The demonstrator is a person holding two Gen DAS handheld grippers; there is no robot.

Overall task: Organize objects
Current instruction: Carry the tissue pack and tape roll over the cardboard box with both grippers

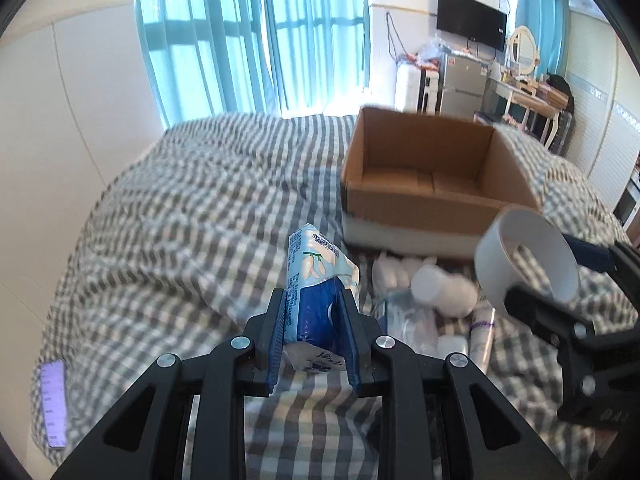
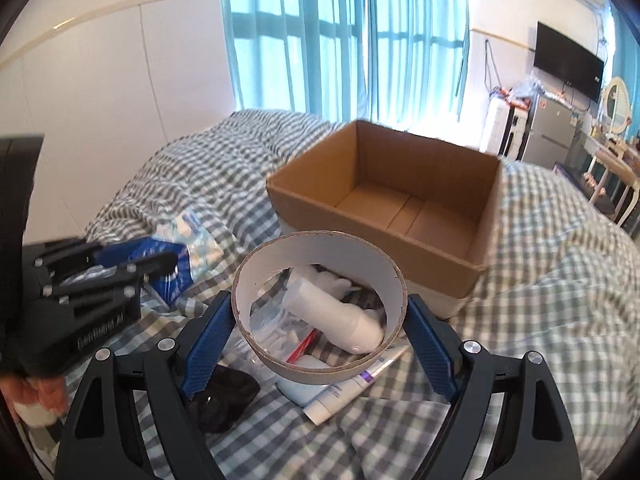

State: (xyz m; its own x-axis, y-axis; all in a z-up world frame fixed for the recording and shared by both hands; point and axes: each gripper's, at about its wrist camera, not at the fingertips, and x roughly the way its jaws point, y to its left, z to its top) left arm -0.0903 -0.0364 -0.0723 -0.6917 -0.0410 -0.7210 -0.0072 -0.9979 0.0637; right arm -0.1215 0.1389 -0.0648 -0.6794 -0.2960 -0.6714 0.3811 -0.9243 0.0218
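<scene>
Nearest us, our left gripper (image 1: 312,340) is clamped on a blue-and-white tissue pack (image 1: 316,280), its blue pads (image 1: 276,344) pressing both sides so it stands up between the jaws. Our right gripper (image 2: 318,340) spans a white tape ring (image 2: 320,308), gripping it across its width. We judge both are lifted for the empty cardboard box (image 2: 384,216) ahead of the jaws. Below lies a white bottle (image 2: 340,312). The pack's lettering is too blurred to read.

Bedroom interior: bed with checked quilt (image 1: 192,208) against white wall (image 1: 80,120); daylit window behind teal curtains (image 2: 340,40); wall television (image 1: 471,24), fridge (image 1: 464,84) and dressing table (image 1: 528,96) at far side.
</scene>
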